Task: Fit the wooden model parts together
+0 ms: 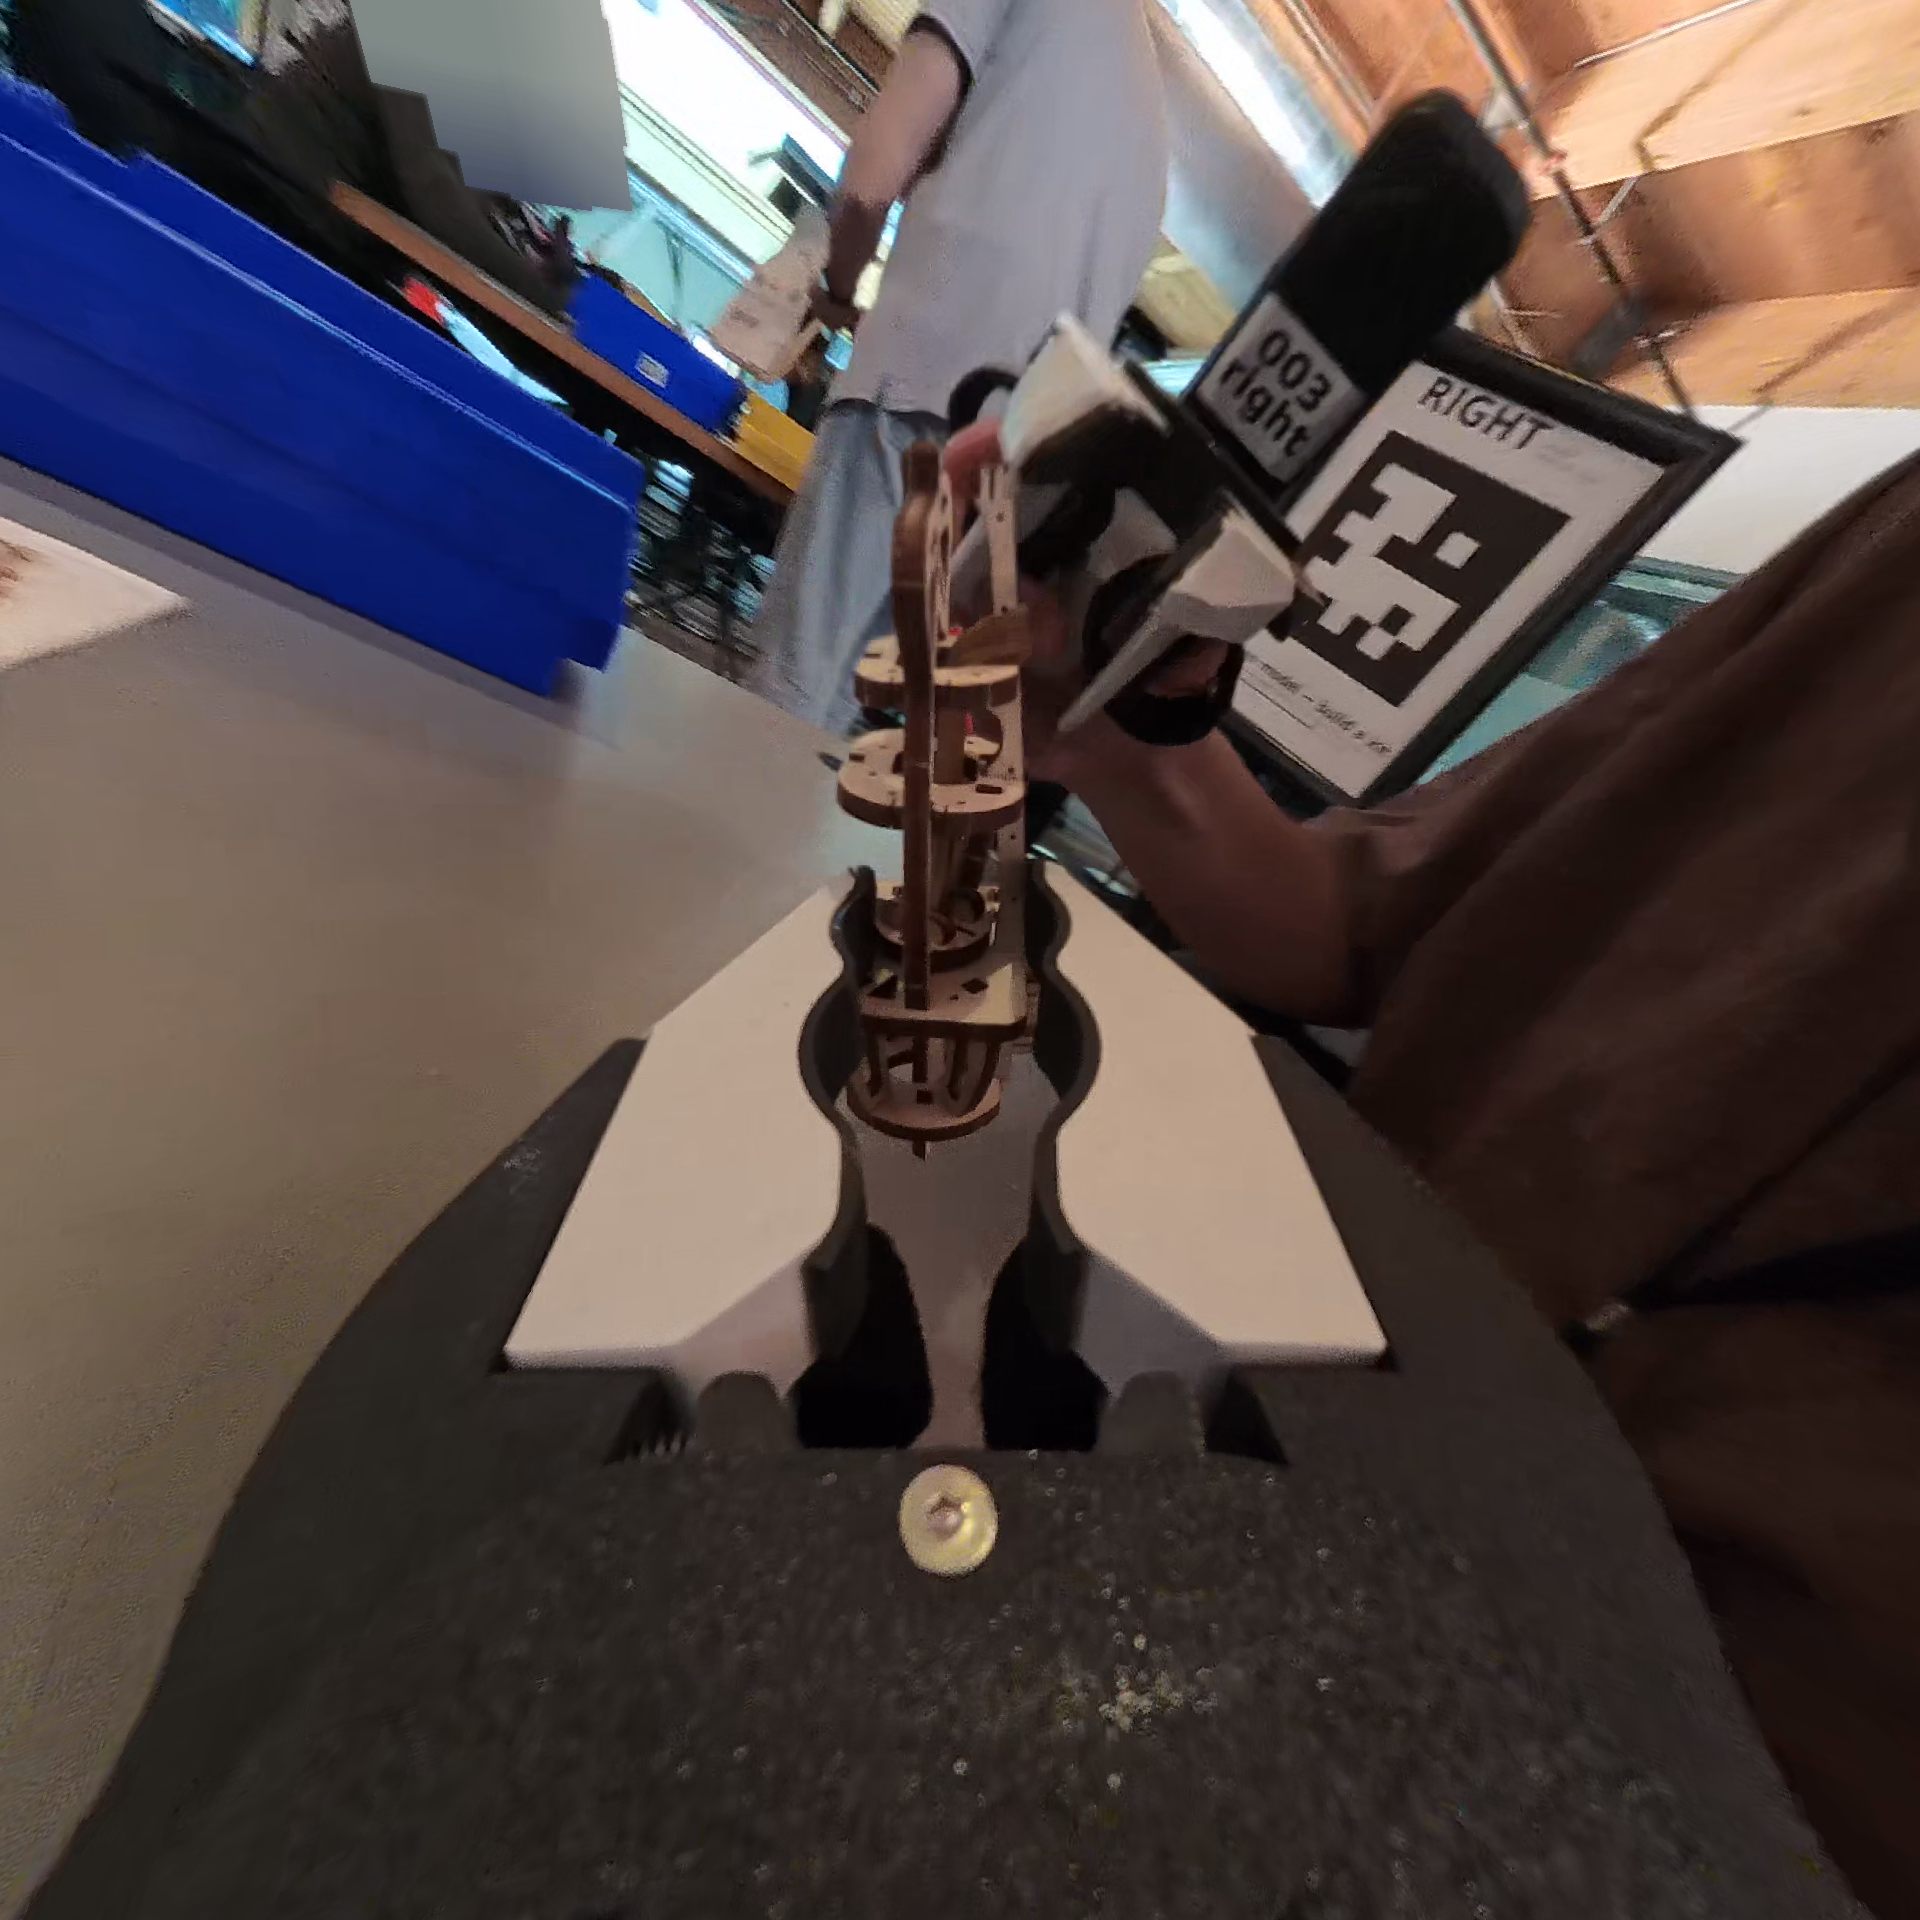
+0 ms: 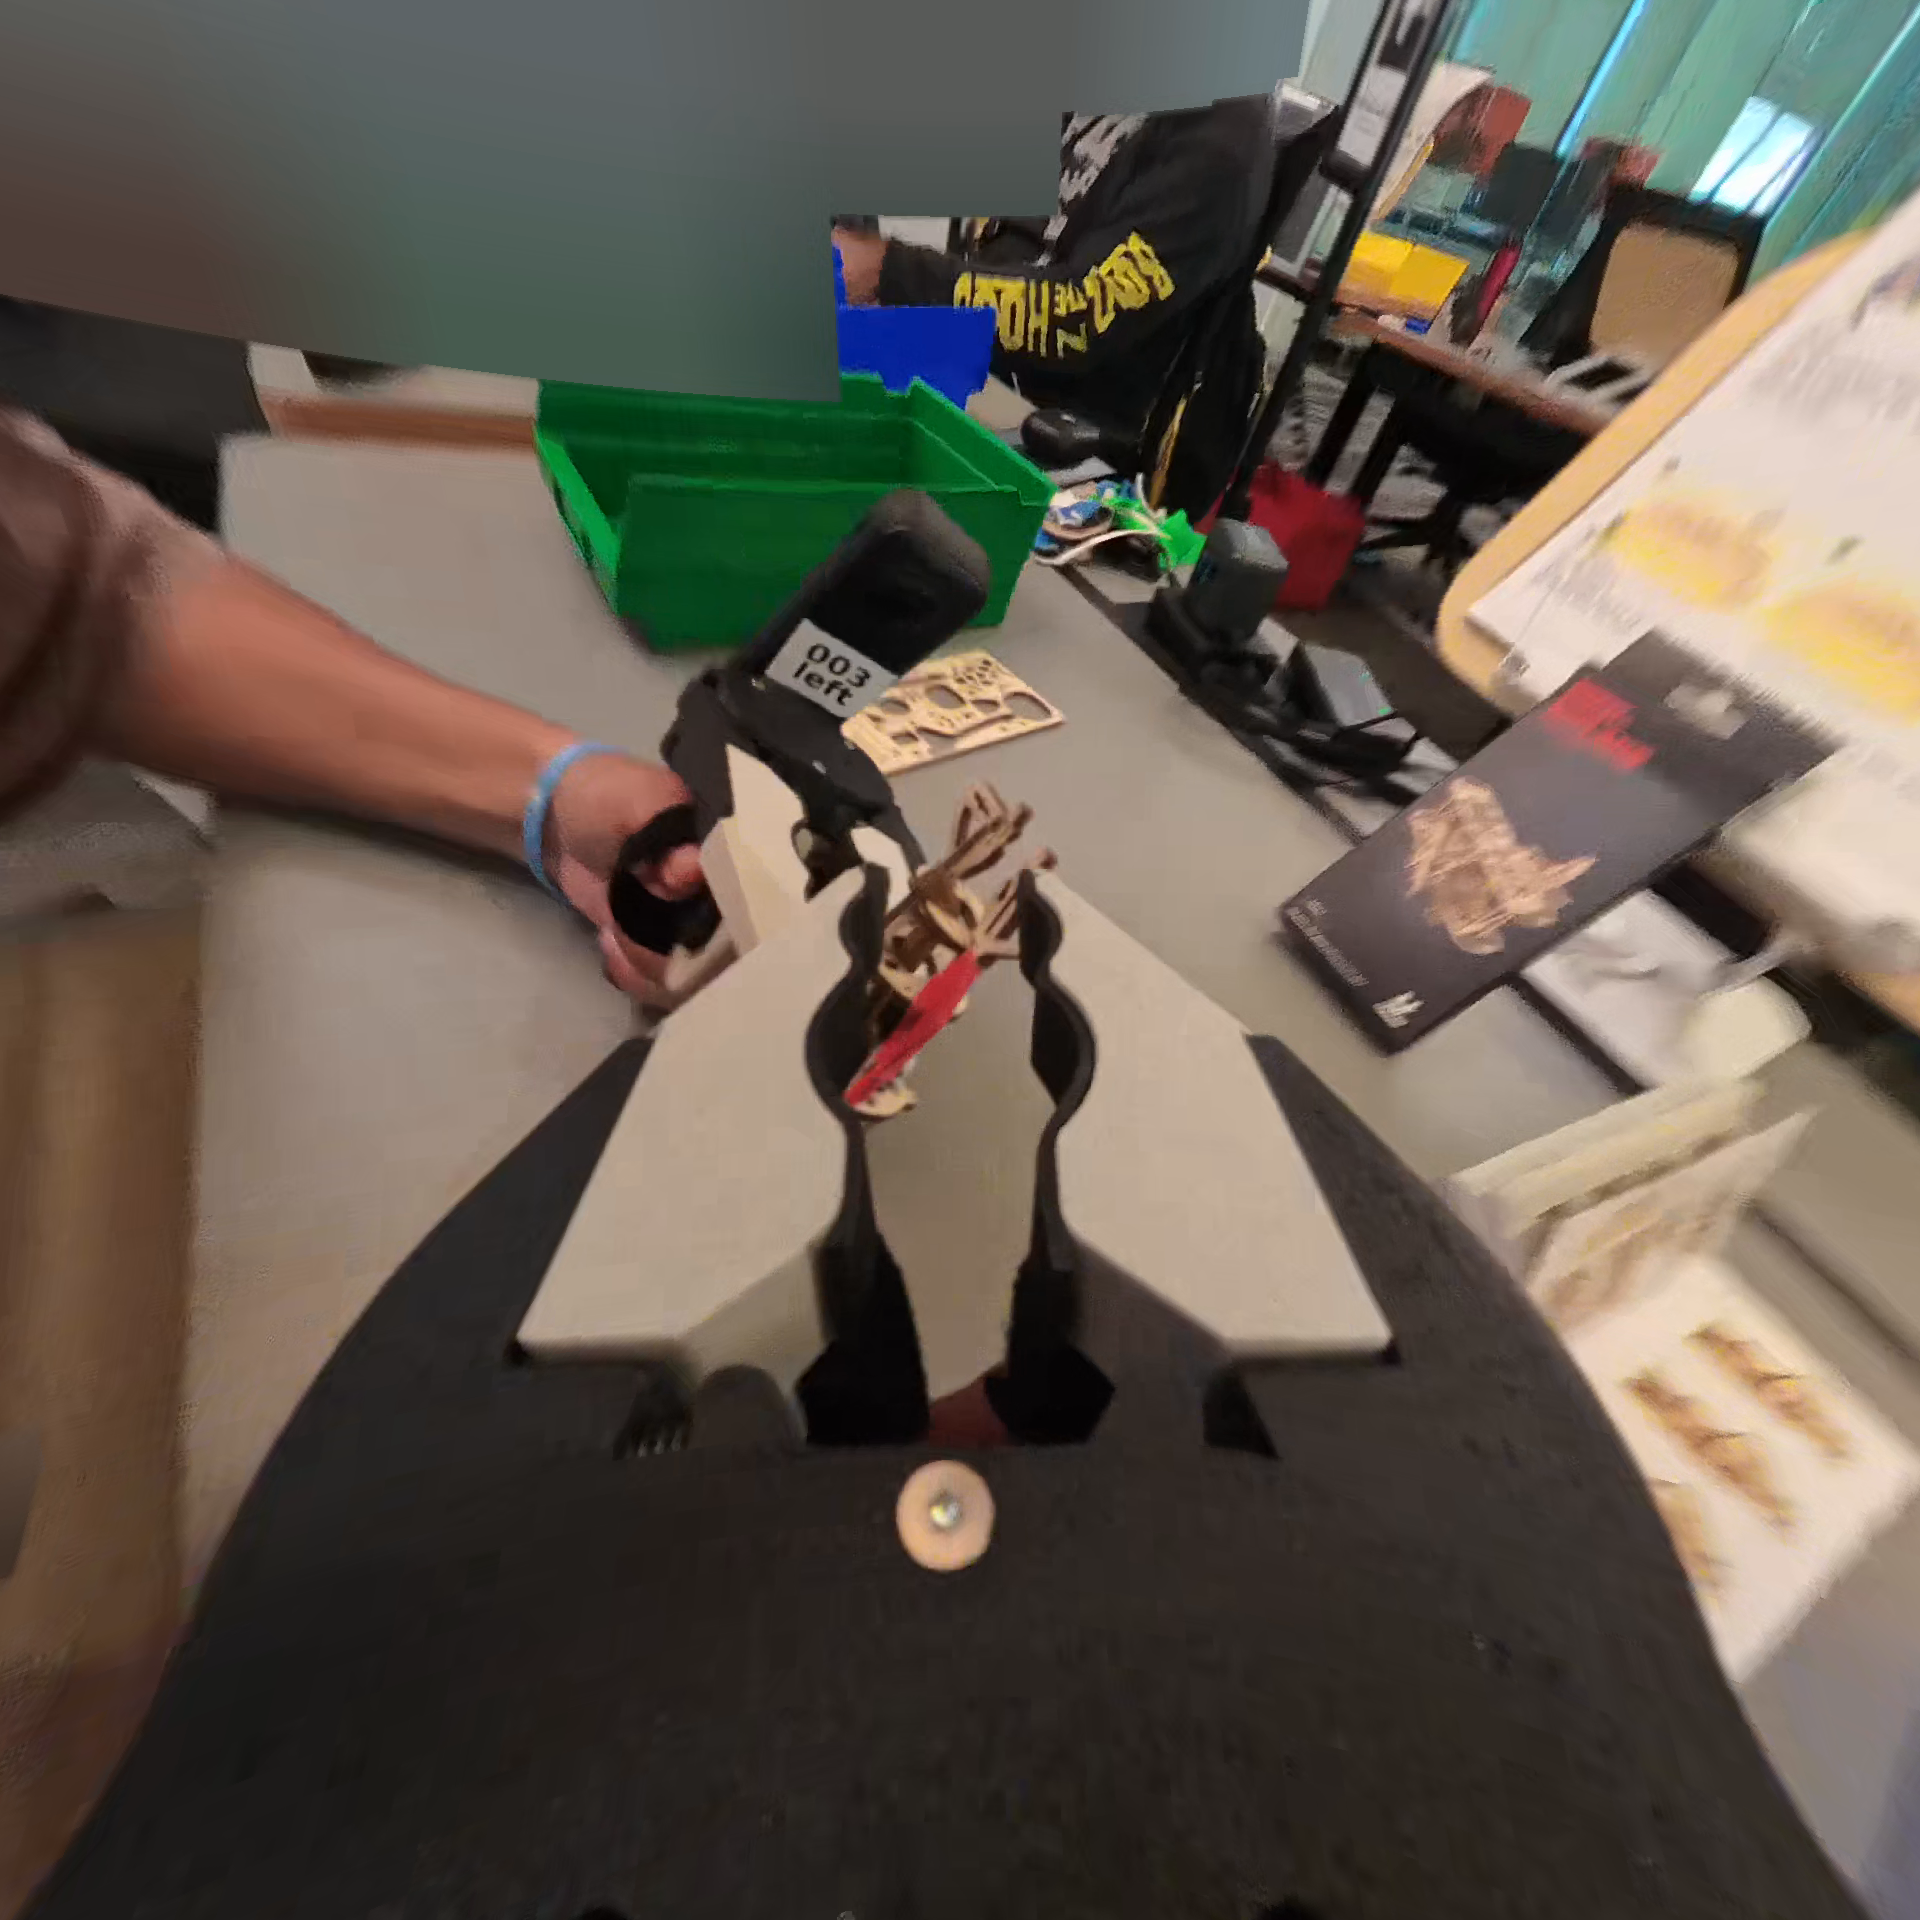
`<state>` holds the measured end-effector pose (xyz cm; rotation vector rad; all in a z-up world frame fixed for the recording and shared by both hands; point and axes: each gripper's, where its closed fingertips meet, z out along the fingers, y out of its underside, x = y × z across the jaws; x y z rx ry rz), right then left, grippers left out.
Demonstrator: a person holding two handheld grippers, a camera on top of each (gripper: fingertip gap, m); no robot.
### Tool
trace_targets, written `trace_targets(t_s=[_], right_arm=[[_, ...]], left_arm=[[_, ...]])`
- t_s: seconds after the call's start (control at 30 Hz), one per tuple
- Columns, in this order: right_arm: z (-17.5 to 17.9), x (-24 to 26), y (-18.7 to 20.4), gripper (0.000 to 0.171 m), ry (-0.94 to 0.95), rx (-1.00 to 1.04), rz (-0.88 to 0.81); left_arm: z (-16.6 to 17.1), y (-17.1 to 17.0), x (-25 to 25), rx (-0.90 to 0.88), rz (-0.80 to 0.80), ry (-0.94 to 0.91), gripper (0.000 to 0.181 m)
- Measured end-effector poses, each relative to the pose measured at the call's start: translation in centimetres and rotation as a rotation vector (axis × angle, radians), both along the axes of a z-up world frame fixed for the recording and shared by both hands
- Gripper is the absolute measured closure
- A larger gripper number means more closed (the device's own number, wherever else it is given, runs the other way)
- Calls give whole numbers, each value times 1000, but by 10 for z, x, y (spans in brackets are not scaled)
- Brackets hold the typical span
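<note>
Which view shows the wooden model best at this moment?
The left wrist view: the wooden model stands sharp and nearly whole between the left gripper fingers, its stacked tiers plain. The right wrist view shows only a blurred, foreshortened end of it with a red piece, between the right gripper fingers.

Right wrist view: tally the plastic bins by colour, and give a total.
Green bin: 1
Blue bin: 1
Total: 2
</note>
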<state>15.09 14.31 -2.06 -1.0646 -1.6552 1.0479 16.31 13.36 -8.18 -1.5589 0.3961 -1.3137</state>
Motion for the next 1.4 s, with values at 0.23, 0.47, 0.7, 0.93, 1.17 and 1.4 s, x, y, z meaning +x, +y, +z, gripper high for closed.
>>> trace_targets(t_s=[0.23, 0.47, 0.7, 0.93, 1.17, 1.4], right_arm=[[-25, 8, -8, 159, -249, 177, 44], [-33, 12, -17, 159, -299, -64, 151], [-43, 14, -18, 157, -365, 37, 131], [-48, 12, -18, 162, -405, 74, 99], [-48, 14, -15, 164, -415, 44, 97], [-51, 17, -14, 164, -434, 30, 97]], left_arm=[[-13, -11, 18, -57, -114, 50, 156], [-18, -18, 28, -15, -130, 138, 156], [-22, -15, 29, -28, -114, 171, 156], [-26, -14, 31, -26, -95, 208, 156], [-27, -10, 27, -14, -58, 243, 156], [-33, -4, 24, 49, 21, 367, 156]])
